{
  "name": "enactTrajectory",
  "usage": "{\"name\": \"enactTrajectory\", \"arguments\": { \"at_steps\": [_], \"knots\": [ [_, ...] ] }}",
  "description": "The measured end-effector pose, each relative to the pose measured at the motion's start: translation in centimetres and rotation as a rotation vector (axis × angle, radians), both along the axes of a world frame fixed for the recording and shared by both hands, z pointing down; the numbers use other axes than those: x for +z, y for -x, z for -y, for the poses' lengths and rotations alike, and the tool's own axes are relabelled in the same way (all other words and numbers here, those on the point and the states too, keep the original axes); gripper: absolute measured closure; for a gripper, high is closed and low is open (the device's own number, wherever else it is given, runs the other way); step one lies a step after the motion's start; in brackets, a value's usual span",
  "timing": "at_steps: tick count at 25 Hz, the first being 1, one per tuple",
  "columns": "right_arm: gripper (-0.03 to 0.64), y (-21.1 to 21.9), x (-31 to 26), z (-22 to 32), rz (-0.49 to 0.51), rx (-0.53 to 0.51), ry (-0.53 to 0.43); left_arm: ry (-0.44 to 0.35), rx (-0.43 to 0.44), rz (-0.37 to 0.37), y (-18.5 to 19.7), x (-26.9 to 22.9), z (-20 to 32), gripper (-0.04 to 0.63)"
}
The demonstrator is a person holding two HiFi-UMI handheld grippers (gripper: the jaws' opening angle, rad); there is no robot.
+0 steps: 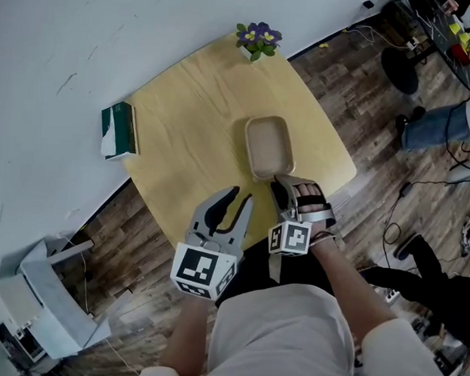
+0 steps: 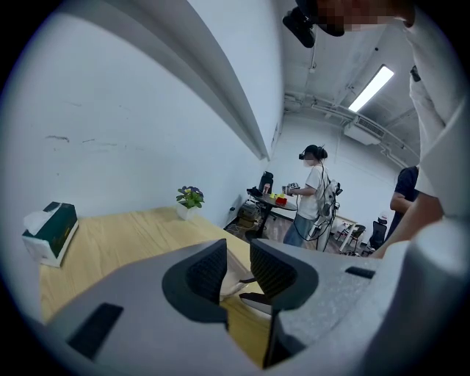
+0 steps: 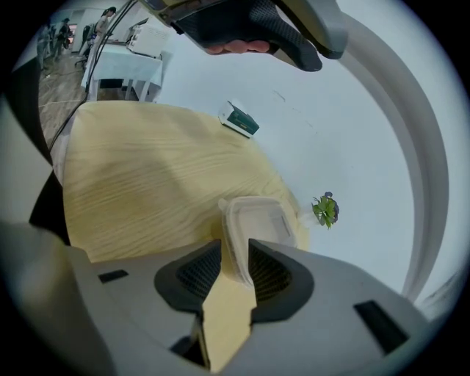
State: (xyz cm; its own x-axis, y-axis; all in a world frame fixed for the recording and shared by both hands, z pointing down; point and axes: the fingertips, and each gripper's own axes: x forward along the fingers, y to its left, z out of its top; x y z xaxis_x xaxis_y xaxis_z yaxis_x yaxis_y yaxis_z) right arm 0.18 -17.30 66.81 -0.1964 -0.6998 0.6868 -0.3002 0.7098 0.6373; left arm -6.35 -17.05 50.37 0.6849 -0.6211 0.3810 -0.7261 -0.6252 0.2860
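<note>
Yellow table (image 1: 183,124), right claw (image 3: 235,248) clenched on tan tray (image 1: 269,146) rim, left claw (image 2: 236,258) released.

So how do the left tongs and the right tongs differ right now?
The right tongs are closed on the near rim of the beige tray; the left tongs stand apart with nothing between them. The right tongs reach over the table to the tray, while the left tongs hang at the table's near edge, beside the tray and apart from it. Both are grey with black ribbed pads.
</note>
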Motion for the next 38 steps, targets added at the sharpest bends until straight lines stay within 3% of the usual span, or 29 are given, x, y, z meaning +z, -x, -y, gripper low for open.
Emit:
{"name": "enactTrajectory", "arguments": {
  "at_steps": [9, 24, 38],
  "knots": [
    [0.552, -0.2, 0.3, 0.7, -0.077, -0.011, -0.078, -0.006, 0.006, 0.004, -0.3, -0.3, 0.3, 0.5],
    [0.569, 0.0, -2.0, 1.7, -0.037, -0.004, -0.093, -0.027, -0.015, -0.014, 0.8, -1.2, 1.4, 0.5],
    [0.571, -0.4, -7.3, 2.7, 0.017, 0.048, -0.184, -0.071, -0.014, -0.025, 2.0, -3.3, 1.6, 0.5]
  ]
}}
